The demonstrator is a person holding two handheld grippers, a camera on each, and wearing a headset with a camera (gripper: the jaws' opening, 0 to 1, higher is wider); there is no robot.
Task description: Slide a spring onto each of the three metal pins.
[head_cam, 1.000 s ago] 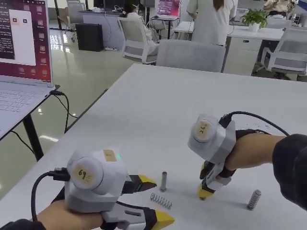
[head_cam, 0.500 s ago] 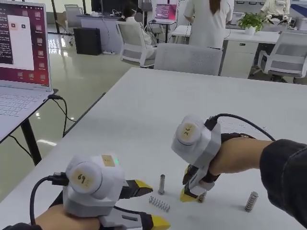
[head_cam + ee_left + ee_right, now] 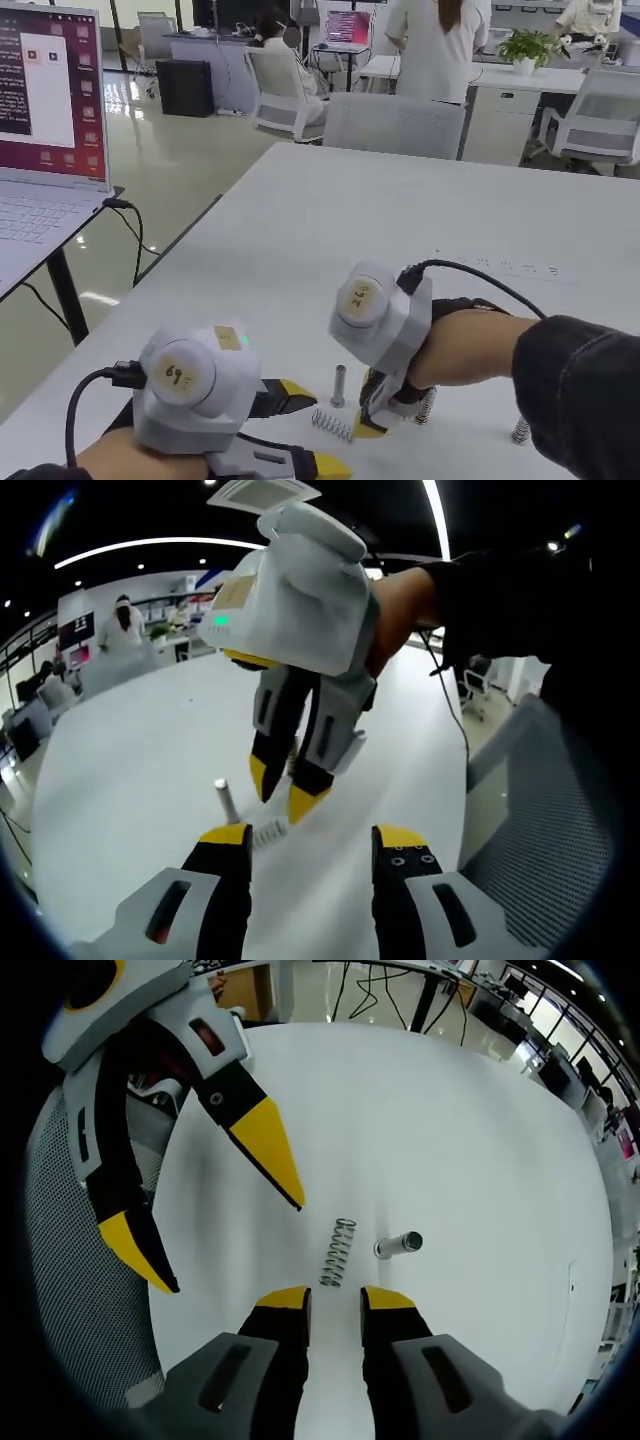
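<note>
So the right gripper has just swung left across the counter. A second ago it was pointing down further right, roughly where an upright spring now stands in the open. Now its tips hang right by the loose spring lying flat on the white top. Its jaws are only a narrow gap apart with nothing between them, so no grab yet. The bare pin stands just beside that loose spring, not touching it as far as I can see. The left gripper hasn't really budged: it's parked low at the near edge, jaws wide and empty, pointing at the same spot. My read is that the upright spring is probably already on its pin (can't see the pin inside it, so don't quote me). Same maybe for another spring half hidden behind the sleeve, which would make this the last one. Next bit is pinching the loose spring near one end and tipping it up over the bare pin, and it looks like it'll roll if nudged.
</note>
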